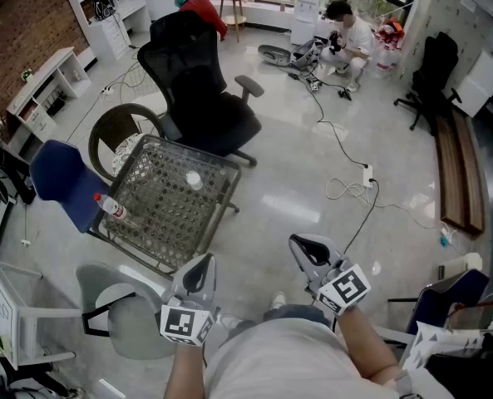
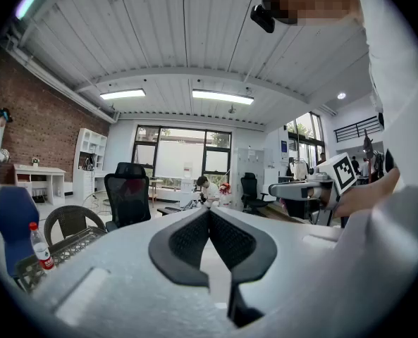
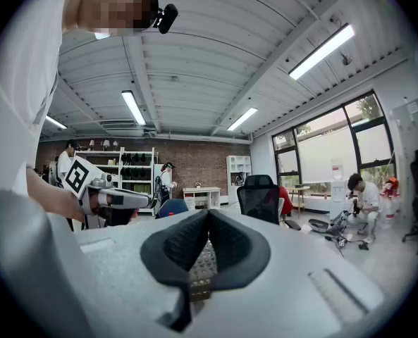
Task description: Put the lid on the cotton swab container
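A small pale round container [image 1: 194, 179] stands on the woven mesh table [image 1: 159, 223] ahead of me; I cannot make out a separate lid. Both grippers are held close to my body, well short of the table. My left gripper [image 1: 199, 268] is shut with nothing between its jaws, which meet tip to tip in the left gripper view [image 2: 209, 215]. The right gripper [image 1: 307, 249] is also shut and empty, its pads pressed together in the right gripper view [image 3: 207, 217]. Each gripper also shows in the other's view, right gripper [image 2: 304, 189] and left gripper [image 3: 117, 199].
A red-capped plastic bottle [image 1: 111, 207] lies near the table's left edge. Around the table stand a black office chair [image 1: 200, 90], a brown wicker chair [image 1: 117, 131], a blue chair [image 1: 63, 181] and a grey chair [image 1: 117, 314]. A person [image 1: 346, 36] crouches far back; cables [image 1: 346, 185] cross the floor.
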Motion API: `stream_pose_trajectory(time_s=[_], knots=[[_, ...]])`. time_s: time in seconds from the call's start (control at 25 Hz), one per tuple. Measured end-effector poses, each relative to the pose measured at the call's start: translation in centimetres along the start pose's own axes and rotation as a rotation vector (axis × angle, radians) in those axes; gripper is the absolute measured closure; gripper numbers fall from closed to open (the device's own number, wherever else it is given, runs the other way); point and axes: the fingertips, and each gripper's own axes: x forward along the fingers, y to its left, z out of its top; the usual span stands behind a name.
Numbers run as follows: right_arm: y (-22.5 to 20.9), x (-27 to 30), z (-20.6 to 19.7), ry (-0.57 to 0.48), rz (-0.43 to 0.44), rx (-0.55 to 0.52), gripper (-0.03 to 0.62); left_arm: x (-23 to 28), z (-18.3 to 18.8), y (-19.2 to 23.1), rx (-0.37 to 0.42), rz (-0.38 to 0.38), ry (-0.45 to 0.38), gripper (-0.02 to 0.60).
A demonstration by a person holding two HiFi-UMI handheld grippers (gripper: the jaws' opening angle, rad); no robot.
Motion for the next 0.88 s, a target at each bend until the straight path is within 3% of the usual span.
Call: stream_pose_trajectory(time_s=[0.36, 0.88], knots=[[-4.3, -2.1, -0.6, -0.011, -0.004, 0.011, 0.589, 4.1, -0.6, -3.3, 0.019, -0.016, 0.042, 0.574], [-12.5, -5.2, -1.6, -0.068, -0.059, 0.137, 0.589, 11.6, -1.0, -7.4, 0.062, -0.065, 0.084, 0.574]])
